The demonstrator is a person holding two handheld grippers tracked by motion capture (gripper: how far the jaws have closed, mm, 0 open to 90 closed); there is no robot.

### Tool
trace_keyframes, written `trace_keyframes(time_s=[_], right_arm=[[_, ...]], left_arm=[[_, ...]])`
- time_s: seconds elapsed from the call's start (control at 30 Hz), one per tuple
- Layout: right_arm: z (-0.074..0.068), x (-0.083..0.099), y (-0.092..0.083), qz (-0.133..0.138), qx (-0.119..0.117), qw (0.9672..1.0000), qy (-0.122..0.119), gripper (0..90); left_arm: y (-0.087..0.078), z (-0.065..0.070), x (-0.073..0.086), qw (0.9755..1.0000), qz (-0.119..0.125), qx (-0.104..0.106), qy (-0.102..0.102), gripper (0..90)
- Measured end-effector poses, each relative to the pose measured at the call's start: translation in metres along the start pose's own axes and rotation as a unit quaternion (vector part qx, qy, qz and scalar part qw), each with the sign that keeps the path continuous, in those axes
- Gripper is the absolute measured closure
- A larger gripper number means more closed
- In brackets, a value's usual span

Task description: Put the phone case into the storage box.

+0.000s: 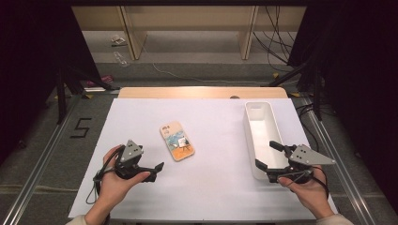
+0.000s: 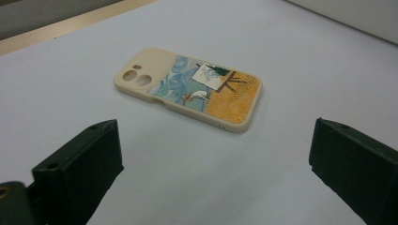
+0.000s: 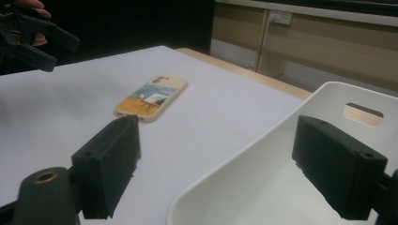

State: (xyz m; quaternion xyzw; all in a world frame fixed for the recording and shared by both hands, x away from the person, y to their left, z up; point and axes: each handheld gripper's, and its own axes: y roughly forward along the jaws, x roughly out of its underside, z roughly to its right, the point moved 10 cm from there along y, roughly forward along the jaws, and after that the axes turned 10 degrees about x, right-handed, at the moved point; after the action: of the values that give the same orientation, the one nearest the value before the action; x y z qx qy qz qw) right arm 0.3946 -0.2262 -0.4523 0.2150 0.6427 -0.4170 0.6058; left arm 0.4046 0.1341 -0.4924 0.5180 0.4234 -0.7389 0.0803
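Worktop (image 1: 206, 187), white sheet: white bin (image 1: 261, 136) at right of high view, phone case (image 1: 177, 140) at centre, flat, printed face up, apart from bin.

Step judged: pick up case with left tool (image 1: 155, 169). Advice: straddle case across short width, pads low at edges, close squarely, lift level.

Left tool at lower left, jaws wide apart, empty, aimed at case just ahead.

Right tool (image 1: 266, 157) at lower right, jaws apart, straddling bin's near wall, gripping nothing.
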Motion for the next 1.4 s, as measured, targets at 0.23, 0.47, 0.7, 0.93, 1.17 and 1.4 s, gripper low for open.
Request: trace_keyframes(time_s=[0.23,0.47,0.7,0.93,1.17,1.4], right_arm=[[0.0,0.0,-0.001,0.0,0.006,1.0,-0.001,16.1],[-0.001,-0.001,0.001,0.003,0.008,1.0,-0.003,16.1],[-0.006,0.0,0.005,-0.002,0.003,1.0,-0.008,16.1],[-0.005,0.0,0.005,-0.001,0.003,1.0,-0.007,16.1],[-0.005,-0.001,0.004,0.001,0.005,1.0,-0.005,16.1],[-0.004,-0.001,0.004,0.001,0.005,1.0,-0.005,16.1]], left_arm=[[0.001,0.002,-0.001,1.0,0.001,0.004,0.004,5.9],[0.009,0.006,-0.014,1.0,0.007,0.002,0.007,72.6],[0.054,0.021,-0.019,0.9966,-0.075,0.032,0.007,89.9],[0.101,0.02,-0.027,0.9894,-0.139,0.037,0.019,89.9],[0.137,0.025,-0.036,0.9876,-0.15,0.032,0.035,89.9],[0.16,0.03,-0.038,0.9869,-0.152,0.032,0.043,90.0]])
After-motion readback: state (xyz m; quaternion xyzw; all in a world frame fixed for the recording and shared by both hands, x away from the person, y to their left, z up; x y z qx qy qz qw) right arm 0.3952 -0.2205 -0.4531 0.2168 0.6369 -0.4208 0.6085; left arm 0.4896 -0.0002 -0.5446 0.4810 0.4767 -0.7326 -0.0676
